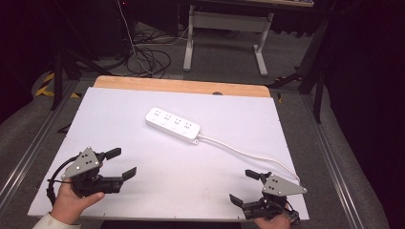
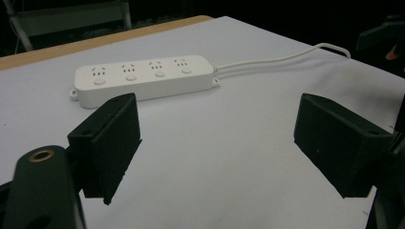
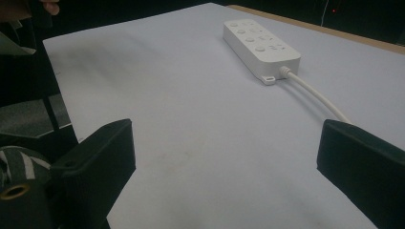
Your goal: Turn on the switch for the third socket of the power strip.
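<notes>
A white power strip (image 1: 173,124) with several sockets lies slantwise on the white table top (image 1: 119,114), a little beyond its middle. Its white cable (image 1: 248,155) runs toward the near right edge. My left gripper (image 1: 122,162) hovers at the near left, held by a hand, with its jaws wide apart and nothing between them. In the left gripper view the power strip (image 2: 143,78) lies ahead of the open left gripper (image 2: 217,138). My right gripper (image 1: 242,187) rests at the near right, also open and empty. In the right gripper view the power strip (image 3: 260,43) and cable (image 3: 315,95) lie beyond the right gripper (image 3: 224,162).
A wooden strip (image 1: 181,86) borders the table's far edge. Behind it on the floor stand a white desk frame (image 1: 224,28) and a tangle of dark cables (image 1: 148,57). Metal rails run along both sides of the table.
</notes>
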### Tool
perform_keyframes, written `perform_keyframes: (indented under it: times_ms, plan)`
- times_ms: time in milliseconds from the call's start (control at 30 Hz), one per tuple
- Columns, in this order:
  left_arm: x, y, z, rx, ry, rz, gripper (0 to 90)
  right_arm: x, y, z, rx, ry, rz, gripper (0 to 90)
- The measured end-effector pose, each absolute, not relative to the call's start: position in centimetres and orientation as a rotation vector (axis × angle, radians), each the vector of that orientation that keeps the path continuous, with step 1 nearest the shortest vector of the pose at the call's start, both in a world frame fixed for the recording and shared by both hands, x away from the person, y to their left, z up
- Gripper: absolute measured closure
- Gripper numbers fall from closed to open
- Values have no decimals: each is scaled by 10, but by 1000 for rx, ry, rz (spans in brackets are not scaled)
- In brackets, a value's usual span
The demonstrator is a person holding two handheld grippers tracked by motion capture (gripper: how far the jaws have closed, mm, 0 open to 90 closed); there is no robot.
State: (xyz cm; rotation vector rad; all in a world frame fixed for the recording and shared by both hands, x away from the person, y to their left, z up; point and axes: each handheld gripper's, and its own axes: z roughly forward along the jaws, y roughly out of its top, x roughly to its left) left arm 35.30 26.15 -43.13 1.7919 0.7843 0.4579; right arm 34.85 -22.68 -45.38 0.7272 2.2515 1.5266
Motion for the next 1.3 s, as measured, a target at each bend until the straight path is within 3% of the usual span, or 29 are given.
perform_keyframes:
  times_ms: [367,767,1000,1300]
  plan:
    - [344,270,-460,1848,759,495,154,349,-228,-454,730,2252,1529,65]
    - [341,288,-484,1837,866,440,153,350,-228,-455,728,2264,1525,65]
    - [344,294,-483,1814,891,449,161,350,-228,-455,728,2264,1524,65]
    - [338,292,-475,1810,803,528,131,350,-227,-455,731,2256,1518,65]
